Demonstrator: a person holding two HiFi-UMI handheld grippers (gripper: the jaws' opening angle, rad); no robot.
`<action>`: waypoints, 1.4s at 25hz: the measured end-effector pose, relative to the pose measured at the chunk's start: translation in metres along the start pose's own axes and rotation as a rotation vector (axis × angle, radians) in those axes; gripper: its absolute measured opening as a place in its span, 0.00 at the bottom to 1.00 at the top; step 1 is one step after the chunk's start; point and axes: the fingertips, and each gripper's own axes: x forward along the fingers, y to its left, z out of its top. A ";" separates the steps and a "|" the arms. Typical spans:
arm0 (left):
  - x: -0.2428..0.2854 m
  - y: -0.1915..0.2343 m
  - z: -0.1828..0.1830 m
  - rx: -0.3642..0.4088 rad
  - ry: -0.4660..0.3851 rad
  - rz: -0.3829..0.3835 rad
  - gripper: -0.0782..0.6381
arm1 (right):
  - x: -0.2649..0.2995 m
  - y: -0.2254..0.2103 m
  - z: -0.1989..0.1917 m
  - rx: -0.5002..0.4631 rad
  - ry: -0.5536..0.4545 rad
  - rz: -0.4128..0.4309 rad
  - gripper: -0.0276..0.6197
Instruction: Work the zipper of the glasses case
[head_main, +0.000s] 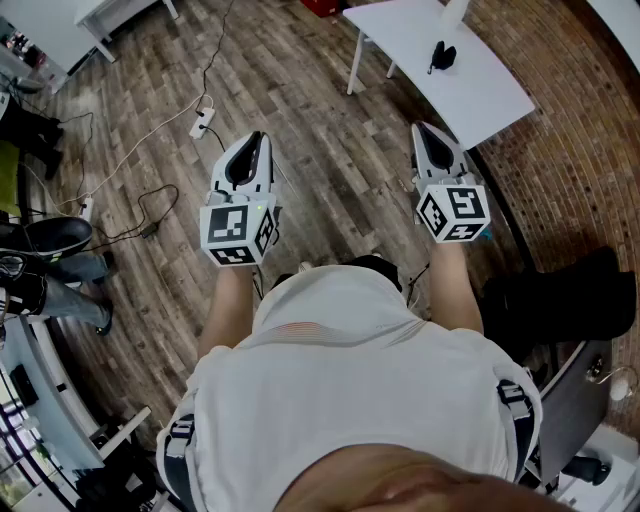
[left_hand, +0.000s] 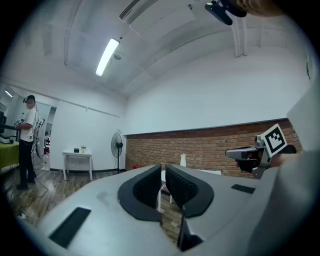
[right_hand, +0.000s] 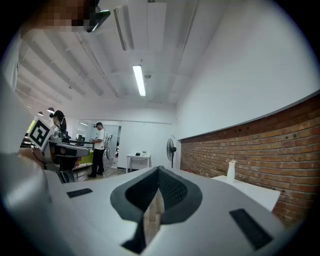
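Since the task isn't yet under way, I hold left gripper (head_main: 256, 138) and right gripper (head_main: 421, 129) level, jaws closed and empty. The presumed glasses case (head_main: 441, 55) lies on the white table (head_main: 490, 95) ahead, well apart.

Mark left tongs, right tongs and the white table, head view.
left tongs (head_main: 257, 140), head view, at the shut tips.
right tongs (head_main: 421, 130), head view, at the shut tips.
white table (head_main: 480, 85), head view, bare part of its top.
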 end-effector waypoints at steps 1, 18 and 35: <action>0.001 0.000 0.000 0.001 0.001 -0.003 0.16 | 0.000 0.000 0.000 -0.001 0.000 -0.002 0.12; 0.006 0.009 -0.005 -0.009 0.011 -0.007 0.16 | 0.012 0.008 -0.005 -0.022 0.020 0.021 0.12; 0.056 0.043 -0.033 -0.079 0.070 0.000 0.16 | 0.079 -0.017 -0.023 0.068 0.073 0.045 0.12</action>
